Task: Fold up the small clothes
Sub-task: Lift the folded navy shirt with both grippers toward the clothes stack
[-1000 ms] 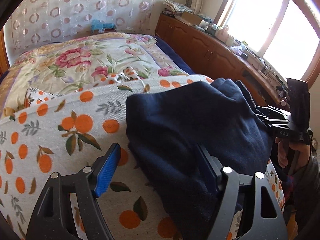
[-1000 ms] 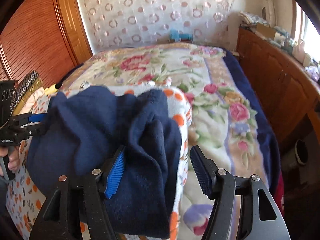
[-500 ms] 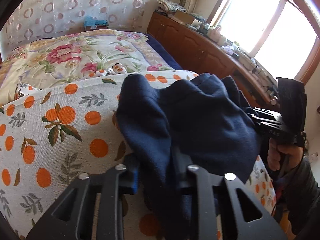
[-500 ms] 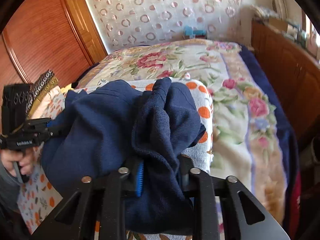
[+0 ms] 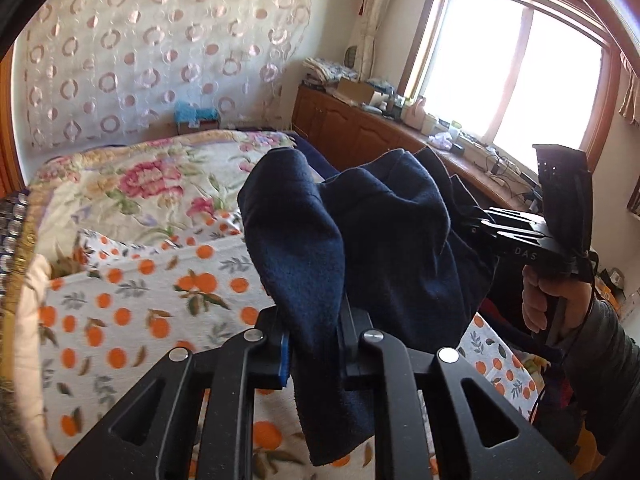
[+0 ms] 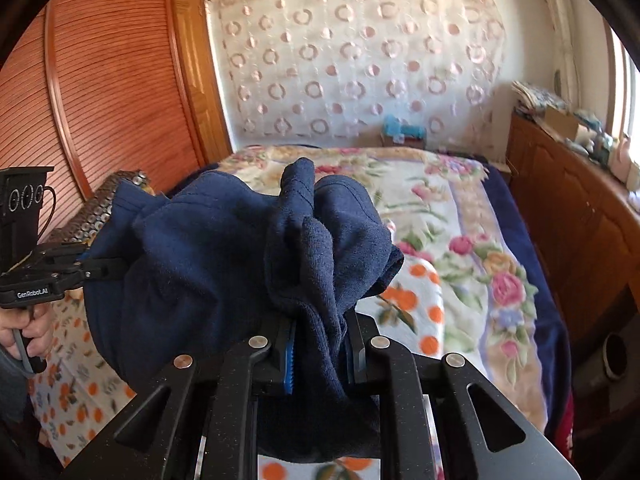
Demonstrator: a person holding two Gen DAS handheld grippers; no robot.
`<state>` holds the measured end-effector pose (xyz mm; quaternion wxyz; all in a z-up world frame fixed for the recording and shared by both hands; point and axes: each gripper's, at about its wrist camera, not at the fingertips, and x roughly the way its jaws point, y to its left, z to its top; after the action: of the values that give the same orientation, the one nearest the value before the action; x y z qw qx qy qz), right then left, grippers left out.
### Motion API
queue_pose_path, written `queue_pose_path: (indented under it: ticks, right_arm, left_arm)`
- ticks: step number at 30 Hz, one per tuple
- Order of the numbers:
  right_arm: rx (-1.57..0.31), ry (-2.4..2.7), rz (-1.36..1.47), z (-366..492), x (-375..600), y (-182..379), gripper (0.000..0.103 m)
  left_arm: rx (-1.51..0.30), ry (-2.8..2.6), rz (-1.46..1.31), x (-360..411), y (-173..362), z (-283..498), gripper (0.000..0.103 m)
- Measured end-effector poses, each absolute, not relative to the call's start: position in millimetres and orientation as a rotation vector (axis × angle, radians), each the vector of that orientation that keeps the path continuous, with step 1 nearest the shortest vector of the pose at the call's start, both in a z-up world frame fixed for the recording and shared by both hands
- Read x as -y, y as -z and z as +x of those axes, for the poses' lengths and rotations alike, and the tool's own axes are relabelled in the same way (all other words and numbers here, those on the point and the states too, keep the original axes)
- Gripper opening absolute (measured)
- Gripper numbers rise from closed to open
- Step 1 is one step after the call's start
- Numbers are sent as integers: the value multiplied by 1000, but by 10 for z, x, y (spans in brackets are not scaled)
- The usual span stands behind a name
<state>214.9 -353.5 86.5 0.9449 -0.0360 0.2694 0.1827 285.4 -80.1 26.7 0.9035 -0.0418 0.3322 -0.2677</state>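
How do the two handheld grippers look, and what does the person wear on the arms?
Both grippers are matte black, with slotted, angular linkage arms, round silver pivot pins and ribbed blue pads. The left gripper carries white "GenRobot.AI" lettering on its side and a boxy black block above the pistol handle. The right gripper shows the letters "DAS" and a thin black cable. A dark grey sleeve covers the right arm.

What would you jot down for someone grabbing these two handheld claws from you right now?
Left claw: shut on one end of the navy garment, jaws just closed.
Right claw: shut on the other end, jaws just closed too.
The garment hangs bunched between both claws, lifted above the orange-print sheet on the bed.
Done: both ends gripped and raised.
Left: spread it flat on the sheet, then fold; no neat fold shows yet.
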Motion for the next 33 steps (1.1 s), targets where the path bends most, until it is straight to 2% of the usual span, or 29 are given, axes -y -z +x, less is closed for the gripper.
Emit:
queue_pose_path:
  ticks: [8,18,25,33]
  right_arm:
    - [-480,-486,-142,2165,2892,-1043,17]
    - [-395,-685,-235,2656,1708,-1349,17]
    - [-405,-800,-289,3352,965,-1371,17]
    - [-473,-878,-359,3979,343,-1340,17]
  left_arm:
    - [-610,431,-103,-41,-491,2562,17]
    - [-511,230,-172,-1291,-687,2184,17]
    - [-482,124,-255,-1952,-569,2042,17]
    - [-492,83,-363,-2289,-277,1959,17]
